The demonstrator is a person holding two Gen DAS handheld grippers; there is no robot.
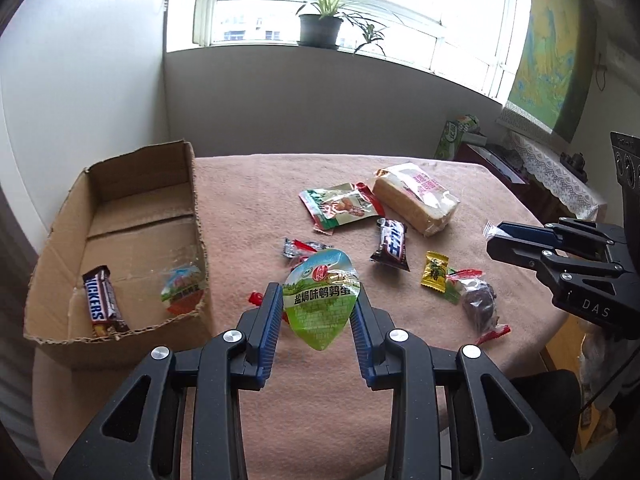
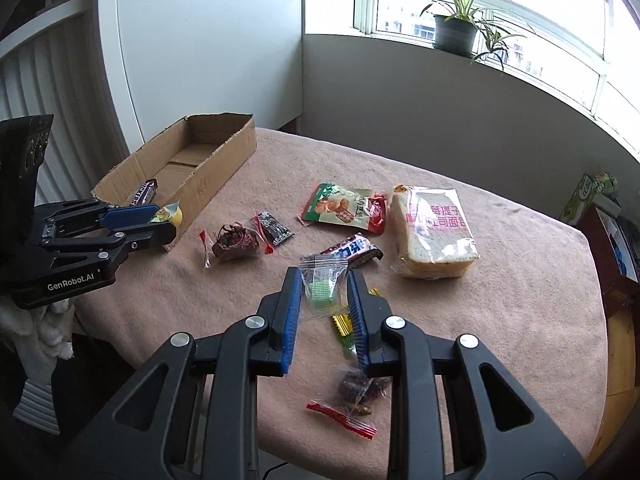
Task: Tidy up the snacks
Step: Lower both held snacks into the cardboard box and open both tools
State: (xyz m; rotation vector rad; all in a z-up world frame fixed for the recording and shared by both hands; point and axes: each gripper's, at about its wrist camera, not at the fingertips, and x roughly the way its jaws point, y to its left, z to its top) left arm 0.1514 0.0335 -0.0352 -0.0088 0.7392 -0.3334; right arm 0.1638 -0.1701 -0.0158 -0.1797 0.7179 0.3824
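Note:
My left gripper (image 1: 318,300) is shut on a green quail egg pack (image 1: 320,300) and holds it above the table, just right of the cardboard box (image 1: 60,264). The box holds a Snickers bar (image 1: 100,304) and another egg pack (image 1: 182,290). My right gripper (image 2: 323,286) is shut on a clear packet with a green sweet (image 2: 322,288), held above the table. The left gripper also shows in the right wrist view (image 2: 160,220), beside the box (image 2: 224,156). Loose snacks lie on the pink tablecloth (image 1: 256,208): bread pack (image 1: 416,198), chocolate bar (image 1: 392,244), yellow candy (image 1: 434,272).
A green-red snack bag (image 1: 340,208) and dried fruit packets (image 1: 480,300) lie mid-table. More dried fruit (image 2: 234,242) and a small black sachet (image 2: 274,228) lie near the box. A white fridge stands behind the box; a wall and window sill with plants lie beyond the table.

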